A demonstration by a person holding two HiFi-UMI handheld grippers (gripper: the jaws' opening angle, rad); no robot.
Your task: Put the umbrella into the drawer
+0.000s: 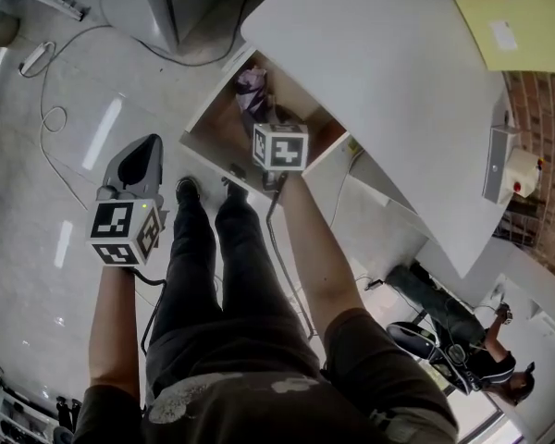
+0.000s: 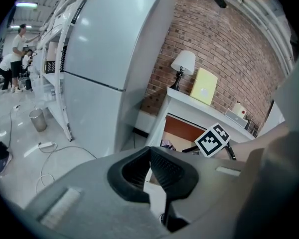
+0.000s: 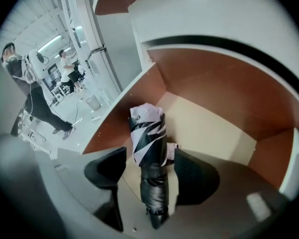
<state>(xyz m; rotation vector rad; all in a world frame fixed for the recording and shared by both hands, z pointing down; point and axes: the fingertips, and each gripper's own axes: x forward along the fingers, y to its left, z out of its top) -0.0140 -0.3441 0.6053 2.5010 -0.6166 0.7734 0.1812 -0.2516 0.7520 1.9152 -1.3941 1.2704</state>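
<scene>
Jaws of my right gripper (image 3: 149, 153) stand wide apart, pads touching nothing. One folded umbrella (image 3: 148, 133), black and pale lilac, lies between them on the floor of the one open drawer (image 3: 214, 126), its black end nearest my camera. The drawer's walls are red-brown inside and its floor is pale. My left gripper (image 2: 149, 149) is closed tip to tip on nothing, out over the floor (image 1: 37, 248) and well apart from the drawer. Only the left gripper view shows the brick wall (image 2: 224, 49) and one lamp (image 2: 183, 63) on the white top (image 2: 189, 99). Only the head view shows both grippers at once, with my two legs (image 1: 213, 266) between them.
</scene>
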